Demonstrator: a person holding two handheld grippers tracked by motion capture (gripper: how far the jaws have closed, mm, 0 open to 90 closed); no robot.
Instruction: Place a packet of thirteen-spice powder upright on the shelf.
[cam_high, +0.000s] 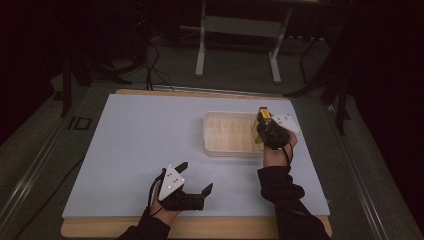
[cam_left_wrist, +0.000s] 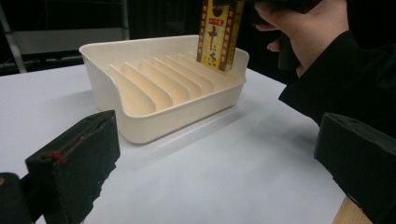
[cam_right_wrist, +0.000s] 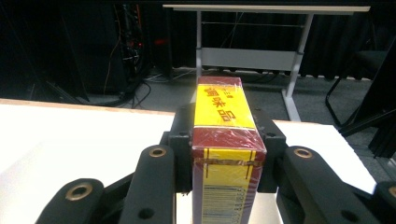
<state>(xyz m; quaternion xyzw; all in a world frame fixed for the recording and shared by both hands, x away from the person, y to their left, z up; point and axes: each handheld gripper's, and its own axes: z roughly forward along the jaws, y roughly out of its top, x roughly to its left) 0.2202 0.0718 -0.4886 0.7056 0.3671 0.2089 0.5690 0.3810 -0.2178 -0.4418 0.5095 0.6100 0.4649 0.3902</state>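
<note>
Right gripper (cam_high: 265, 131), center-right of frame, is clamping a yellow-red box (cam_right_wrist: 227, 140) upright over the cream slotted tray's (cam_high: 210, 149) right end. Left gripper (cam_high: 192, 177) is idling wide apart, lower center. Risk: box catching a divider and tipping.

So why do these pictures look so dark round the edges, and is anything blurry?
High view: the room is dim, the white table lit. Left gripper view: near jaws soft, the cream tray sharper. Right gripper view: the table glares white, and the yellow-and-red box looms close.

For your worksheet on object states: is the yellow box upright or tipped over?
Upright: the yellow box stands on end over the slotted tray, held by the right tool.
</note>
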